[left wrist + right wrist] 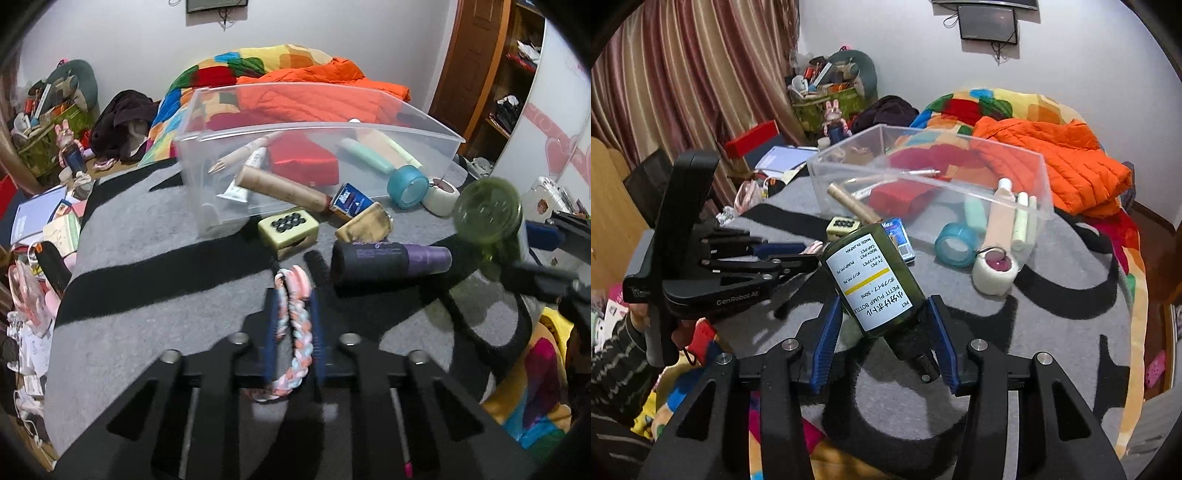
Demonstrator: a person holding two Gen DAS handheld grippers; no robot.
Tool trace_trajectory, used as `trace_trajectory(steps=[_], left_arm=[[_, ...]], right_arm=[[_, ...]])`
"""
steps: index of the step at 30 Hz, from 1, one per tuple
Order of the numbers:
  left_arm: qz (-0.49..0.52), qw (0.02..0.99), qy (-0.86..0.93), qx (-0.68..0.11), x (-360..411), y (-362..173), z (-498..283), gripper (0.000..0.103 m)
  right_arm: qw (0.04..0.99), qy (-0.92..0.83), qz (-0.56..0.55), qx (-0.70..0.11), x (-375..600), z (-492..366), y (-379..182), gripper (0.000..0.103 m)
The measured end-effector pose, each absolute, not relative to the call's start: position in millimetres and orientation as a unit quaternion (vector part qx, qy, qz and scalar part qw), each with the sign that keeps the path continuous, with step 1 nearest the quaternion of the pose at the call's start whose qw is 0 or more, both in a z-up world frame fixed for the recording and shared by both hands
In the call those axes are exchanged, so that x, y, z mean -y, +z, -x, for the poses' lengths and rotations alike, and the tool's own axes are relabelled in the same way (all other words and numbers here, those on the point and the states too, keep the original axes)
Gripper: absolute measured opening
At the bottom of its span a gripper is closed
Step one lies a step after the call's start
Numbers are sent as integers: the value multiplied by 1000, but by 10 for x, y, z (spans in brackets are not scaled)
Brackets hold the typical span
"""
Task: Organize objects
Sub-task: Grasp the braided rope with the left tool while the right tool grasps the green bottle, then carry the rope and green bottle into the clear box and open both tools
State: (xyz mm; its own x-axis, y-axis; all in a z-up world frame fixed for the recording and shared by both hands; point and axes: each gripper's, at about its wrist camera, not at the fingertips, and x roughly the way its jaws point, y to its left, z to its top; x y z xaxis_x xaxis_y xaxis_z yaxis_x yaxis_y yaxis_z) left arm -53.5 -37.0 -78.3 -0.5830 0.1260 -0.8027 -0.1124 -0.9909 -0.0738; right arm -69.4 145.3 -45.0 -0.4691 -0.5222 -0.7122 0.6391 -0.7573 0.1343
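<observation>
My left gripper (293,295) is shut on a braided pink, white and blue band (300,332) that runs lengthwise between its blue pads, just above the grey blanket (147,280). In the right wrist view that same left gripper (807,254) sits at the left, held by a hand. My right gripper (882,301) is shut on a dark green pump bottle (871,273) with a white label, carried tilted above the blanket with its pump end toward the camera. The bottle (487,214) also shows at the right of the left wrist view. A clear plastic bin (317,129) stands beyond both grippers.
The bin holds a red pouch (303,158), tubes and a cardboard tube (280,186). In front of it lie a black and purple bottle (388,262), a cream box with black buttons (288,227), a blue tape roll (408,186) and a white tape roll (441,197). Bedding and clutter surround the blanket.
</observation>
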Motion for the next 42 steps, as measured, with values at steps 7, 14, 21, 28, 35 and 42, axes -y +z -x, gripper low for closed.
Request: trace_trajectory(steps=[7,14,21,28,35,42], left_arm=[[432,59,899,23,443,-634,365,10],[389,67,918,24,416,-280,320,10],[355,74,932,31,395,10,413,10],[335,72,939,37,415,196,550,10],[341,78,936,45,492,211,681,10],[400,79,912,34,515,-184,727,11]], right_arm=[[330,-864,-375,-60,-1514,787,-351,44],[313,-879,-356,-47,-1576,931,-174,44],[291,-896,-335,-30,-1638,1168,67,44],[271,-908,-319,-25,-1647,1404,253,43],[260,-912,-315,-29,-1591,1619,311,44],[251,-909,-328,-60,-1418,1854,195,44]])
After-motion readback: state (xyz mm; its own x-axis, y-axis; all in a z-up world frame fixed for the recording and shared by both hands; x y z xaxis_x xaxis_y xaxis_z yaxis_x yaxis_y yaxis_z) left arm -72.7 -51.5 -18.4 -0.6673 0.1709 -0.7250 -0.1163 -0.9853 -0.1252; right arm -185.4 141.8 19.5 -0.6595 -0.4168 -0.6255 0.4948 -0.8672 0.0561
